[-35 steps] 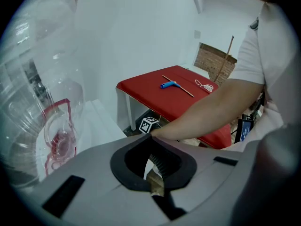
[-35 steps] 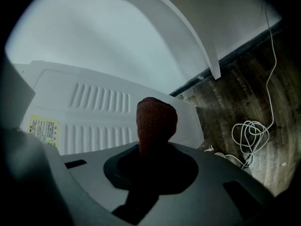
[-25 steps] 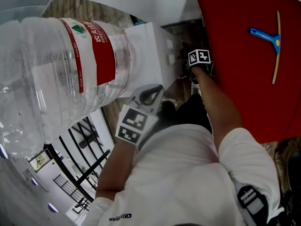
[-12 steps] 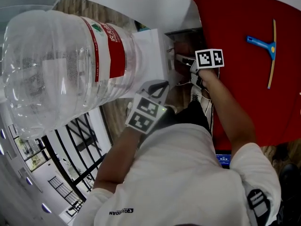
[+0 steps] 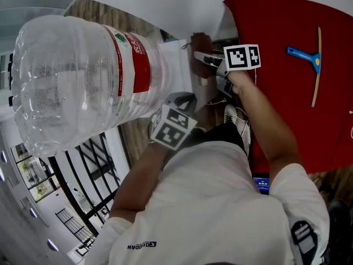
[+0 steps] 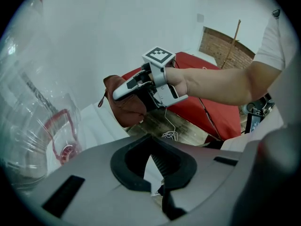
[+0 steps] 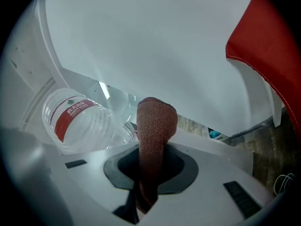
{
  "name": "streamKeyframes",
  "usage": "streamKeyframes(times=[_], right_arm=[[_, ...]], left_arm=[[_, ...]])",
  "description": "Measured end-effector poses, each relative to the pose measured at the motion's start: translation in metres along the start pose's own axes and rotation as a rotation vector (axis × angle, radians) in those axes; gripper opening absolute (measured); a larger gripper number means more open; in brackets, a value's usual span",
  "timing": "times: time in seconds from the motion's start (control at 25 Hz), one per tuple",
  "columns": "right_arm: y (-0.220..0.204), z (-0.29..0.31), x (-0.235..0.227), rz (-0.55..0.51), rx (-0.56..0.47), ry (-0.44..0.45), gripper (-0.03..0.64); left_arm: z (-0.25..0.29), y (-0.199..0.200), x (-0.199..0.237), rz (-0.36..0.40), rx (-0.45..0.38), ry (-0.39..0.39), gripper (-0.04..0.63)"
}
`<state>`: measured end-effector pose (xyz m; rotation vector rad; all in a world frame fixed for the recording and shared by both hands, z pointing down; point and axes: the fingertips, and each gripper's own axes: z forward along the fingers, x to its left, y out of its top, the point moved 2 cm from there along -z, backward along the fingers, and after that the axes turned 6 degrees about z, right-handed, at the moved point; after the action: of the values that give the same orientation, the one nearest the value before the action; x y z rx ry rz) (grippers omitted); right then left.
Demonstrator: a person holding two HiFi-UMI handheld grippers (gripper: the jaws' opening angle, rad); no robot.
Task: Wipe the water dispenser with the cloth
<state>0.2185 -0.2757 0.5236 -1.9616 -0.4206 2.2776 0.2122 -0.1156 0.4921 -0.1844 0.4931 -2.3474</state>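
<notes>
A small rust-brown cloth (image 5: 201, 42) is sitting at about 12 o'clock in the head view, by the upper corner of the white water dispenser (image 5: 177, 57). Whether it is actually pressing on the plastic cannot be told. The right hand-held gripper (image 5: 208, 58) is clamping it. In the right gripper view the cloth (image 7: 155, 126) is rising in a folded wad from between the closed jaws of the hand-held gripper (image 7: 142, 192).

The cloth is looking soft, light and limp, likely to bunch and drag rather than slide. It probably handles best pinched across the fold, as here, leaving the free wad to do the wiping. The dispenser casing is appearing stiff and smooth. The big clear bottle (image 5: 83, 81) on it, reaching toward 9 o'clock, may be making it top-heavy, so gentle strokes seem wise.

The left hand-held gripper (image 5: 181, 100) is hovering at the picture's centre, just beside the bottle's neck, its jaws together on nothing. Seen from the left gripper view, the cloth (image 6: 124, 105) is hanging from the right hand-held gripper (image 6: 134, 84) at 12 o'clock.

At 2 o'clock a red worktop (image 5: 287, 104) is carrying a blue-handled squeegee (image 5: 315, 65).

Compared with half a second earlier, the right hand-held gripper is now slightly higher and further left, bringing the cloth up to the dispenser's top edge. The left one is staying roughly where it was.
</notes>
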Motion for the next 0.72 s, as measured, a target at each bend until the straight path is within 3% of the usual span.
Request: streamKeyframes(times=[0.72], right_arm=[[-0.026,0.025,-0.143,0.073,0.079,-0.279,0.055]], left_arm=[[0.006,-0.006,0.005,-0.057,0.004,-0.017,-0.011]])
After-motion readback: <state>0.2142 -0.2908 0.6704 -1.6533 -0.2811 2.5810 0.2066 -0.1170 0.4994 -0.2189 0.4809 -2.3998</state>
